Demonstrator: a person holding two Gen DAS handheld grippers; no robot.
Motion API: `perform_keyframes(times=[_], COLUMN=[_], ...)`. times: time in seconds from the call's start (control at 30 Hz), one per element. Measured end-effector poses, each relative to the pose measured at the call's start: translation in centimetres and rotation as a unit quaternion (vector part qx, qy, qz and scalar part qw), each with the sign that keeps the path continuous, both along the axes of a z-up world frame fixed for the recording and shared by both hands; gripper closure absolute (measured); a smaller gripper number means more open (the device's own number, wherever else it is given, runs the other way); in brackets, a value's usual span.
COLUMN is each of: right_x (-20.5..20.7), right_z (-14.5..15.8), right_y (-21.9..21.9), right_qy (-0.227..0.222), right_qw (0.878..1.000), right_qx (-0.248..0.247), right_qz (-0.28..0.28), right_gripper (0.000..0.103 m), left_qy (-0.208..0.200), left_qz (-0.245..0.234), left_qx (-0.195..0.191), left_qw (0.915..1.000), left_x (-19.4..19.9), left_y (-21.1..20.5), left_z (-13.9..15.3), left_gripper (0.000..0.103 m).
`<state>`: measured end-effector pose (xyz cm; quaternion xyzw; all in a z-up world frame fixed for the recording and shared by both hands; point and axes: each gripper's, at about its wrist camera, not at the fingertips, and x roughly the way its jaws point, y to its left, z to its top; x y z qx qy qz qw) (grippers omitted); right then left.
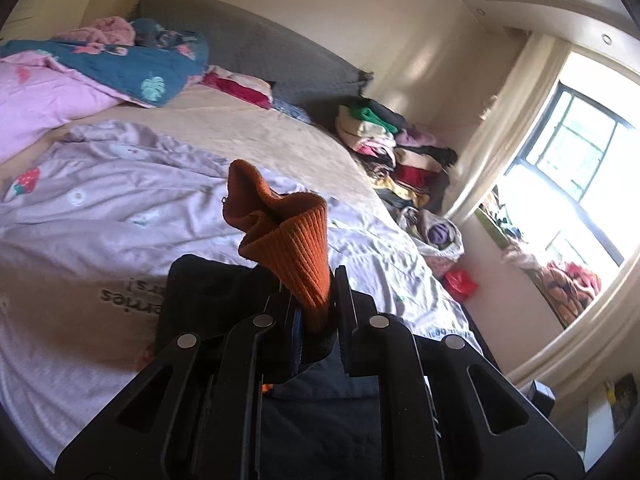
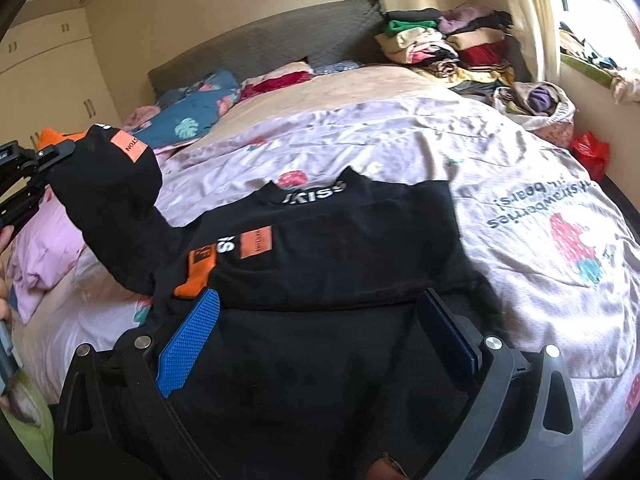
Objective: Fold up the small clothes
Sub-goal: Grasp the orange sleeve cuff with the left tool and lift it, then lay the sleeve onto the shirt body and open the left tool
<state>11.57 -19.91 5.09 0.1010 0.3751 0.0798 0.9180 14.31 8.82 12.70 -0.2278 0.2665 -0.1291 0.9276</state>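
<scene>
A black top point(image 2: 340, 232) with orange patches and white lettering lies spread on the lilac strawberry-print duvet point(image 2: 480, 152). One sleeve point(image 2: 112, 200) is lifted up and to the left. My left gripper point(image 1: 316, 284) is shut on that sleeve's orange ribbed cuff point(image 1: 288, 236), which flares out beyond the fingertips. In the right wrist view the left gripper point(image 2: 44, 156) shows at the far left edge, holding the sleeve end. My right gripper point(image 2: 320, 300) hovers open over the lower part of the black top, with its blue pads point(image 2: 192, 332) wide apart and nothing pinched between them.
A tall stack of folded clothes point(image 2: 440, 44) sits at the bed's far right corner, with a bag of clothes point(image 2: 536, 104) and a red bag point(image 2: 590, 152) beside it. A blue leaf-print quilt point(image 2: 192, 116) and pink bedding lie by the grey headboard point(image 2: 280, 36). A window is on the right.
</scene>
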Motion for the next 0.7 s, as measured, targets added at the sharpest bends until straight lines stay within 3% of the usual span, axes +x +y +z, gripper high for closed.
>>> perform_keyframes(times=[0.4, 0.7], right_x=[-0.3, -0.7], right_z=[-0.5, -1.1], right_y=[-4.5, -8.0], right_qy=[0.011, 0.023], right_qw=[0.998, 0.992], right_qx=[0.006, 0.008], right_qz=[-0.068, -0.121], right_gripper=[0.005, 0.005], left_qy=[0.046, 0.094], left_qz=[-0.088, -0.17], left_qx=[0.034, 0.057], left_qw=[0.9944, 0.9793], left_x=[2.4, 3.1], left_y=[-5.9, -10.8], left_z=[-4.3, -9.0], left_gripper=[0.096, 0.096])
